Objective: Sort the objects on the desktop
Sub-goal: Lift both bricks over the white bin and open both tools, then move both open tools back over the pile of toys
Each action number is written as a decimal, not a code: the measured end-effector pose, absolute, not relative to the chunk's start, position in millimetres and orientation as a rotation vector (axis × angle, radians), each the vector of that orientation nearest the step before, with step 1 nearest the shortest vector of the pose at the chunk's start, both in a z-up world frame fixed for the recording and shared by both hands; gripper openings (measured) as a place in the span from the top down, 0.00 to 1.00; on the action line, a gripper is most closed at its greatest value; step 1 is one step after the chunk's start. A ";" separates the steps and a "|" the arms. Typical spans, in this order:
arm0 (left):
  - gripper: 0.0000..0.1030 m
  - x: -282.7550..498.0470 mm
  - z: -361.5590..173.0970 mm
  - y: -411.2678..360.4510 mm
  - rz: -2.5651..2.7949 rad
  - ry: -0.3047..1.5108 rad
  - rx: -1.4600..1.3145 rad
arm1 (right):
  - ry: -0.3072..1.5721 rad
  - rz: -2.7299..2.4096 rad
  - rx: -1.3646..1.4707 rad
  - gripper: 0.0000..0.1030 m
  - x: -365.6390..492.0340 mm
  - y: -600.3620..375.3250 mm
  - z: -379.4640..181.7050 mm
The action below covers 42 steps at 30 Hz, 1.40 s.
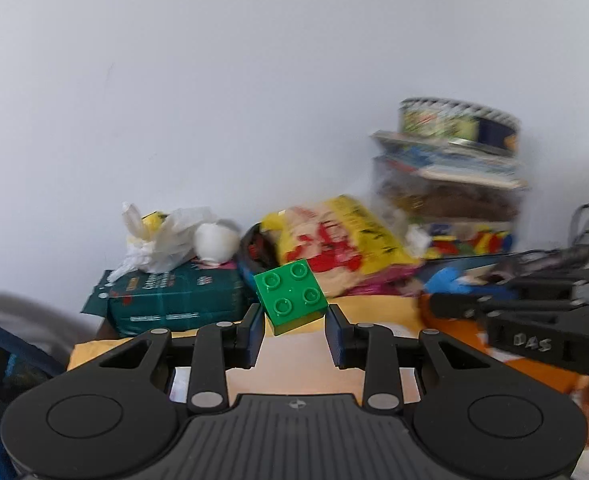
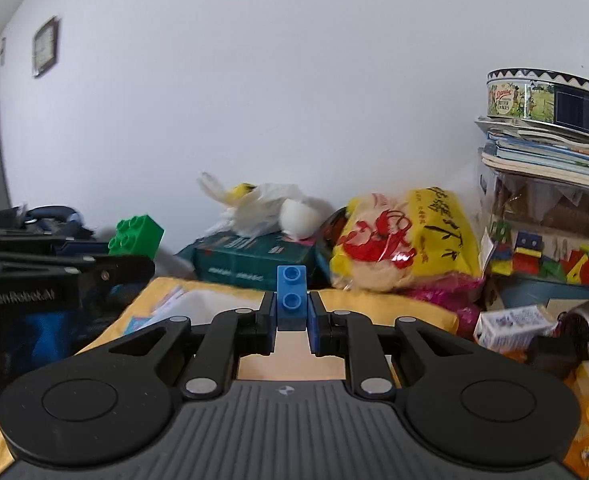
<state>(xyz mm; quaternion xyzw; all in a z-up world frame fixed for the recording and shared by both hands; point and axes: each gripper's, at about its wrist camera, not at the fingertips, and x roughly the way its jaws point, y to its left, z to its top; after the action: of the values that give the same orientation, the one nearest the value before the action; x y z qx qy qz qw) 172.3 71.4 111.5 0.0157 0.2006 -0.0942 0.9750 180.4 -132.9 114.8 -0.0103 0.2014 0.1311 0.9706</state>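
Left wrist view
- My left tongs [image 1: 293, 322]: clenched on the green brick [image 1: 291, 295], which sits at the very tips, studs up and tilted, one corner toward me.
- Brick's lie: square, so no long axis to speak of; it juts ahead of the pads, gripped by its lower edges.
- My right tongs [image 1: 494, 308]: seen side-on at the right edge, level with mine and just beside; blurred, so I cannot tell their grip here.
- Containers: a clear tub [image 1: 470, 240] of bright toy pieces sits far right under a stack of books with a biscuit tin [image 1: 458, 122] on top; the tin's inside is hidden.

Right wrist view
- My right tongs [image 2: 291, 320]: clamped tight on the blue brick [image 2: 291, 294], a narrow two-stud piece.
- Brick's lie: long axis runs straight ahead along the fingers, studs up.
- Left tongs: at the left edge, carrying the green brick.
- Containers: the clear tub is ahead and to the right, holding red, blue, yellow and green blocks.
- Which hand is nearer, I judge: my right, should the tub be where the bricks go.
- Between bricks and wall: a yellow snack bag [image 2: 406, 236] and a green box [image 2: 254, 258] with a white plastic bag on it.
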 end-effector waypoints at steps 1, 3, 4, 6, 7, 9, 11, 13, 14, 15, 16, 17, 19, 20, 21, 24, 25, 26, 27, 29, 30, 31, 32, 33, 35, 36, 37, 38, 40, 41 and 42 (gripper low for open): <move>0.65 182.6 106.4 70.3 -0.169 0.417 0.041 | 0.406 0.257 -0.019 0.83 185.3 -132.0 113.5; 0.64 202.8 92.7 67.7 -0.157 0.483 0.048 | 0.435 0.238 -0.051 0.83 199.8 -124.2 106.8; 0.64 209.7 85.9 66.6 -0.160 0.514 0.048 | 0.444 0.227 -0.073 0.83 205.0 -119.6 101.0; 0.64 215.2 75.5 62.4 -0.166 0.552 0.058 | 0.490 0.210 -0.105 0.72 211.9 -114.0 89.5; 0.63 213.5 73.4 60.3 -0.161 0.544 0.067 | 0.502 0.205 -0.108 0.69 212.4 -113.1 84.3; 0.53 208.2 71.4 57.8 -0.167 0.528 0.084 | 0.505 0.214 -0.104 0.67 210.5 -114.3 79.0; 0.53 202.6 72.8 58.4 -0.179 0.520 0.082 | 0.506 0.215 -0.107 0.64 209.0 -114.9 77.5; 0.53 197.2 78.1 59.8 -0.182 0.507 0.074 | 0.504 0.219 -0.100 0.61 205.9 -115.6 79.5; 0.52 192.6 82.4 60.2 -0.188 0.494 0.063 | 0.499 0.223 -0.091 0.58 204.9 -116.7 81.0; 0.52 186.8 85.5 64.2 -0.195 0.481 0.050 | 0.494 0.228 -0.082 0.55 202.1 -118.2 83.1; 0.49 181.7 89.0 65.6 -0.200 0.468 0.041 | 0.486 0.232 -0.072 0.55 199.0 -119.6 85.6; 0.47 176.6 92.1 66.4 -0.201 0.456 0.033 | 0.476 0.237 -0.065 0.55 194.6 -121.3 88.4; 0.47 164.7 97.1 68.3 -0.202 0.435 0.016 | 0.463 0.245 -0.062 0.53 190.5 -121.4 91.6; 0.46 158.4 98.6 69.2 -0.207 0.427 0.009 | 0.457 0.249 -0.060 0.50 186.7 -121.8 93.1; 0.45 152.8 99.3 69.2 -0.209 0.423 0.004 | 0.448 0.252 -0.056 0.47 181.5 -122.4 94.4; 0.41 138.2 97.8 69.4 -0.211 0.421 0.004 | 0.440 0.272 -0.046 0.46 166.6 -124.0 96.4; 0.41 134.3 96.4 69.5 -0.213 0.423 0.005 | 0.440 0.281 -0.041 0.46 162.7 -124.2 96.6; 0.41 130.1 94.8 69.6 -0.214 0.426 0.005 | 0.439 0.288 -0.036 0.46 157.1 -124.6 96.6; 0.41 125.5 92.7 69.8 -0.214 0.434 0.001 | 0.438 0.292 -0.029 0.46 150.7 -125.5 96.5; 0.41 117.1 87.7 71.6 -0.217 0.449 -0.019 | 0.445 0.303 -0.009 0.46 137.6 -127.5 95.8; 0.41 112.1 84.0 72.8 -0.217 0.457 -0.033 | 0.449 0.317 -0.005 0.45 130.3 -128.1 95.1; 0.41 106.3 80.0 73.9 -0.220 0.466 -0.048 | 0.450 0.329 -0.004 0.45 122.7 -128.4 93.8; 0.41 100.4 75.6 75.4 -0.221 0.476 -0.063 | 0.451 0.332 -0.001 0.44 116.0 -128.7 92.3; 0.41 93.8 70.4 76.4 -0.225 0.491 -0.080 | 0.455 0.334 0.002 0.42 108.2 -128.8 89.6; 0.41 81.4 58.7 77.4 -0.233 0.526 -0.096 | 0.472 0.345 -0.017 0.42 97.1 -127.7 81.8; 0.40 73.3 50.4 77.0 -0.234 0.556 -0.104 | 0.483 0.342 -0.027 0.42 90.9 -126.7 76.1; 0.39 66.3 42.8 76.2 -0.244 0.580 -0.106 | 0.499 0.344 -0.036 0.41 85.8 -125.7 69.2; 0.38 58.3 33.5 74.5 -0.260 0.607 -0.100 | 0.518 0.353 -0.050 0.41 81.6 -124.6 61.8; 0.38 45.6 13.7 69.1 -0.283 0.659 -0.061 | 0.569 0.353 -0.093 0.42 74.9 -121.9 44.3; 0.38 41.1 3.8 66.8 -0.280 0.688 -0.040 | 0.594 0.355 -0.120 0.42 72.3 -119.9 35.0; 0.38 37.6 -7.9 64.5 -0.281 0.729 -0.021 | 0.616 0.362 -0.147 0.43 69.5 -117.9 27.1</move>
<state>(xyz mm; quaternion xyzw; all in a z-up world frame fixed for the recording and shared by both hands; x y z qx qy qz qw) 37.6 64.5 -7.9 -0.0102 0.3553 -0.1368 0.9246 69.5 -117.9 27.1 -0.0720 0.3014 0.1770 0.9341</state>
